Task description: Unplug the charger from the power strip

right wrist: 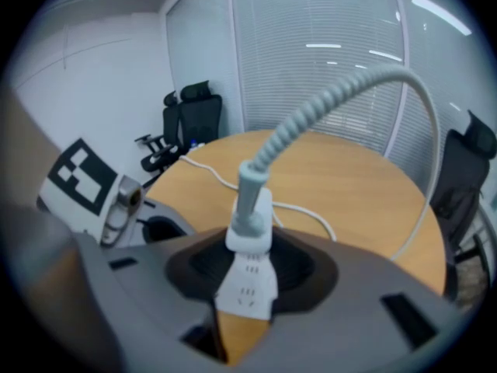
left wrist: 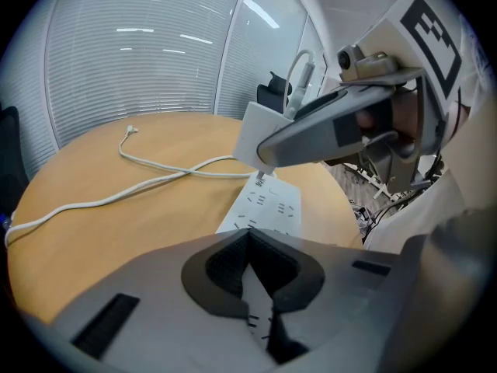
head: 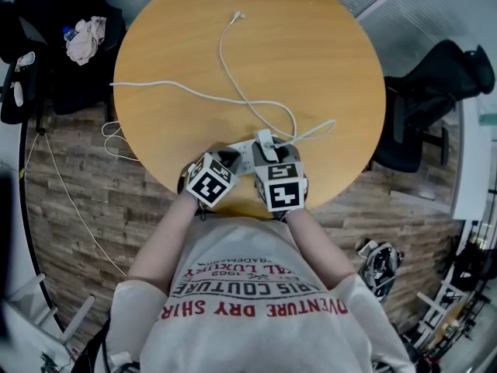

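The white power strip [head: 244,156] lies near the front edge of the round wooden table [head: 326,61]. My left gripper [head: 227,164] is shut on its near end; in the left gripper view the strip [left wrist: 266,207] runs out from between the jaws [left wrist: 252,286]. My right gripper [head: 270,155] is shut on the white charger [head: 265,141]. In the right gripper view the charger [right wrist: 248,274] sits upright between the pads, its ribbed cable [right wrist: 326,99] arching away. From the left gripper view the charger [left wrist: 252,134] hangs just above the strip, prongs [left wrist: 260,179] showing.
Two white cables [head: 233,92] cross on the table; one ends loose at the far side [head: 239,14], the other drops off the left edge [head: 116,84]. Black office chairs [head: 435,92] stand to the right, a chair with cloth [head: 85,37] to the left, and a bag [head: 380,259] lies on the floor.
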`<state>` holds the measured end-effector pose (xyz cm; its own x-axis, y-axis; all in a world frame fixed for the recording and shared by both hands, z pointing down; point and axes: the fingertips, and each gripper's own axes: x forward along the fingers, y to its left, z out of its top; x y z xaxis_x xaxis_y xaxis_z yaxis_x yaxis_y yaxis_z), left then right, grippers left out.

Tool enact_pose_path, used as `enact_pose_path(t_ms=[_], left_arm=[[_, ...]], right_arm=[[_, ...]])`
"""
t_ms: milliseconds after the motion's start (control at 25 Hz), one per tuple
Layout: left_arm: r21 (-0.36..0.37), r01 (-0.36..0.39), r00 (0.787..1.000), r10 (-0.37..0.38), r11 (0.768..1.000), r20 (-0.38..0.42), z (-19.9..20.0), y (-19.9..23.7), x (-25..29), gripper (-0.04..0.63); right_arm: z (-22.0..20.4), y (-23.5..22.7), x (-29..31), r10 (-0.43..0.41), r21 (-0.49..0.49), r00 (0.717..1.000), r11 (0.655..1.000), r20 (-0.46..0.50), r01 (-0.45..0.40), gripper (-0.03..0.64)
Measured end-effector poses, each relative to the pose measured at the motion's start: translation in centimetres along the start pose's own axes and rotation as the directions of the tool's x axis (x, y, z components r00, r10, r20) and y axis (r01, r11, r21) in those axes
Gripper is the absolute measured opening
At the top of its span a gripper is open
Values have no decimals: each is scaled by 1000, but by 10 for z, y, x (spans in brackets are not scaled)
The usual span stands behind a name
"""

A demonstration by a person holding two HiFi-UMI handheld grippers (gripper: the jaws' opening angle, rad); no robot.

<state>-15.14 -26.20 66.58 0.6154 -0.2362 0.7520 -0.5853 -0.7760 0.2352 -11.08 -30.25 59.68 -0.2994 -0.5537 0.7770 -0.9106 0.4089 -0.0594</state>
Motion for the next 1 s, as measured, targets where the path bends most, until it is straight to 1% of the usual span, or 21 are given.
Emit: enact_pose_path(t_ms=[80,160,240,320,360,400,480,600,720,840,1000], left_arm=[[-24,9,1000,-9,1000,-7,1,1,2,32],[-68,10,1000,-11,998,-8,2,3,-1,32],[-100,-15,1000,16,995,13,8,9,-9,32],[-110,-53,996,60,993,65,24,14,-22,32],[-113,-71,991,83,991,104,34,16,-31,32],[-119,-89,983,106,989,150,47,18,-41,32],[-131,-124,956,153,984,249,72,20,-64,32],[-142,-180,902,221,973,370,105,20,-107,32],[-160,-233,832,282,959,478,133,23,-151,32],[-178,-290,748,339,940,570,159,26,-194,32],[-209,-351,623,395,913,675,184,22,-250,32]], right_arm=[[7,-4,-7,-1,1,1000,1000,28,1,155],[16,-6,-16,5,-2,998,1000,63,-5,155],[26,-6,-26,19,-13,995,1000,99,-18,155],[36,-7,-37,39,-35,990,999,138,-35,155],[42,-8,-43,50,-47,986,998,159,-43,155],[49,-9,-48,62,-58,982,997,179,-52,155],[61,-11,-60,84,-71,972,995,220,-70,155],[81,-12,-81,113,-86,952,992,285,-92,155],[108,-10,-101,145,-115,922,987,359,-110,155],[132,-11,-120,169,-143,889,983,426,-119,155],[156,-11,-150,197,-174,832,977,520,-122,155]])
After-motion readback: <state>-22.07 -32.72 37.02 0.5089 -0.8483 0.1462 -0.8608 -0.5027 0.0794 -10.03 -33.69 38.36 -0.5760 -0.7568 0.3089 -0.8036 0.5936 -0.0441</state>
